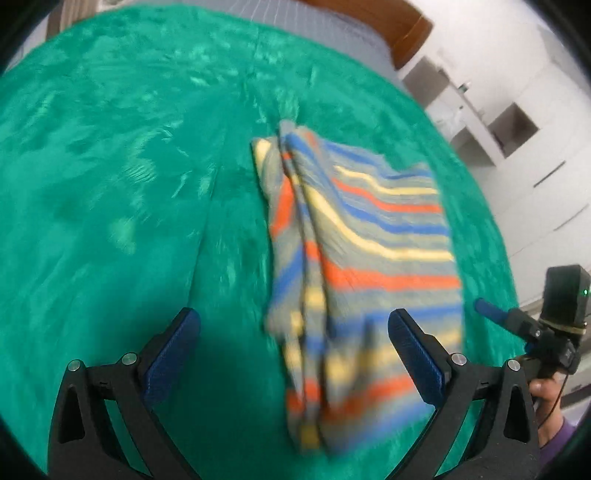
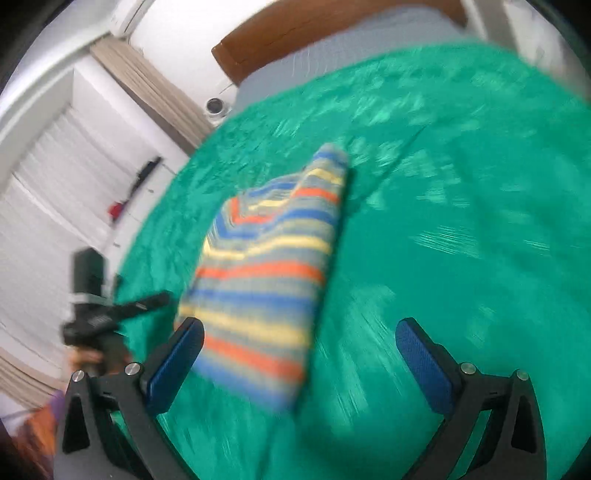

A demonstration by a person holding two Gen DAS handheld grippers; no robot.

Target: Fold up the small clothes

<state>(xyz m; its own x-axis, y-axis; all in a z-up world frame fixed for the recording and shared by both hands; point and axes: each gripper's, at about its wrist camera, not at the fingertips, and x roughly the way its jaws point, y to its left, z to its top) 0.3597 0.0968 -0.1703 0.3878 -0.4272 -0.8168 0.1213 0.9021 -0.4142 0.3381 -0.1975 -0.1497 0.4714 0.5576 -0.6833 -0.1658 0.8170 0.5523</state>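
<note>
A small striped garment (image 1: 354,236) in orange, blue, yellow and grey lies folded lengthwise on the green blanket (image 1: 110,184). My left gripper (image 1: 293,328) is open above the garment's near end, with the cloth running between its blue fingers and nothing clamped. In the right wrist view the same garment (image 2: 266,266) lies ahead and to the left, its near corner beside the left finger. My right gripper (image 2: 299,336) is open over bare blanket (image 2: 461,221). The right gripper (image 1: 491,310) also shows at the right edge of the left wrist view, held by a hand (image 1: 546,391).
The green blanket covers a bed with a grey sheet (image 1: 332,33) and a brown headboard (image 2: 295,29) at the far end. White shelves (image 1: 509,129) stand beyond the bed's right side. A curtain (image 2: 147,88) and white wall lie to the left.
</note>
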